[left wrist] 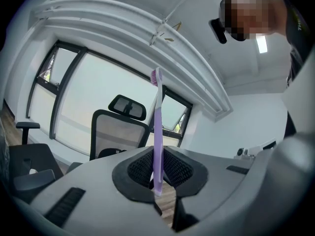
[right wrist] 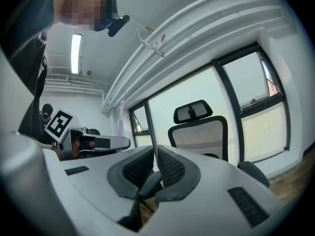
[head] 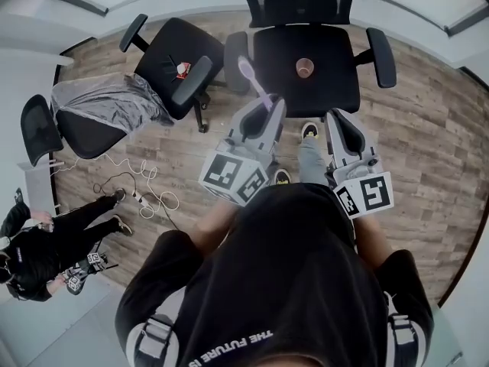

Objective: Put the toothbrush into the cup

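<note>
1. Three office chairs (head: 172, 52) show in the head view, which looks steeply down. One is dead ahead with the cup (head: 304, 68) standing on its seat (head: 336, 67), one is to its left, and one is further left under a grey cover (head: 107, 98). Counted: one cup, one toothbrush (head: 253, 79), two grippers. The left gripper (head: 265, 107) is clamped on the purple toothbrush, whose bristle head lies left of the cup in this picture, not above it. The right gripper (head: 337, 118) carries nothing. One other person (head: 38, 251) crouches at lower left, beside loose cables (head: 145, 189) (well apart from the grippers). Risk, as I judge it: the cup looks small and light on a padded seat, so a brush tip striking its rim could tip it over.

2. Left gripper view: one toothbrush stands upright, pinched between the two pads near its bottom end, with most of the handle free above. One chair back shows behind it. Risk: so low a hold leaves a long lever, and a knock on the bristle end could swivel the brush in the pads or slide it out.

3. Right gripper view: the jaws are closed together with nothing between them. One chair stands ahead, and the other gripper with its brush shows at left. Risk: with this gripper idle, nothing steadies the cup, so a misjudged descent has no backup.
</note>
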`<state>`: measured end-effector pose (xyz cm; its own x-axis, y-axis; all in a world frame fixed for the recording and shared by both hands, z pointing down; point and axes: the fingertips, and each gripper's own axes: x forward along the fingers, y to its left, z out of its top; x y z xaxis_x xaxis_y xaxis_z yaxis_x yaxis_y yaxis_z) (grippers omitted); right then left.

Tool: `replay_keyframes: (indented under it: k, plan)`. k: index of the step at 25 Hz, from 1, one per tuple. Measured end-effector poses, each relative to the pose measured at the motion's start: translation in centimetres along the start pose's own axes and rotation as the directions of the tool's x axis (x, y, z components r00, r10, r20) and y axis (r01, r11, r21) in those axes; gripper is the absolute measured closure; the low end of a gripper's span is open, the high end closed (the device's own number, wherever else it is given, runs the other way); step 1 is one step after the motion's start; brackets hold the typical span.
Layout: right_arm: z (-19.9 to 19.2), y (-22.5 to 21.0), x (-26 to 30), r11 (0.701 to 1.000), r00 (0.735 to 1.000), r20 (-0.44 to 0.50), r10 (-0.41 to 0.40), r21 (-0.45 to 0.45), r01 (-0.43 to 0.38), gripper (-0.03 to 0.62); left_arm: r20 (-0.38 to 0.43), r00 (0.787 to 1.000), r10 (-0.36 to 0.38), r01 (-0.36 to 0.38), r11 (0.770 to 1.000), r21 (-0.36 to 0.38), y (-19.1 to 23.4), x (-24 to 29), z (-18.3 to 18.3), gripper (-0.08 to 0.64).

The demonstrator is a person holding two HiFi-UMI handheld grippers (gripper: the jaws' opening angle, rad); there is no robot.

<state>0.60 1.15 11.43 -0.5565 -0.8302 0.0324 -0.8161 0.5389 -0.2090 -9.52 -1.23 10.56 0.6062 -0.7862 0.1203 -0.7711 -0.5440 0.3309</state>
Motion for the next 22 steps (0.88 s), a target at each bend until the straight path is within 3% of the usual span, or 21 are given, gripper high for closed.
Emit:
replay_keyframes:
  k: [14,22]
  plan:
    - [2.3,-15.0,8.2,0.998,1.0,0.015,0.012,0.063,-0.013,0.557,-0.053,0.997,0.06,-0.057,0.997,0.055,2.8,15.5,1.9,0.502]
    - [0.7,-18.9,12.5,0.996,0.999,-0.019,0.041,0.08,-0.04,0.557,-0.056,0.993,0.107,-0.104,0.993,0.046,6.1,20.3,1.2,0.502]
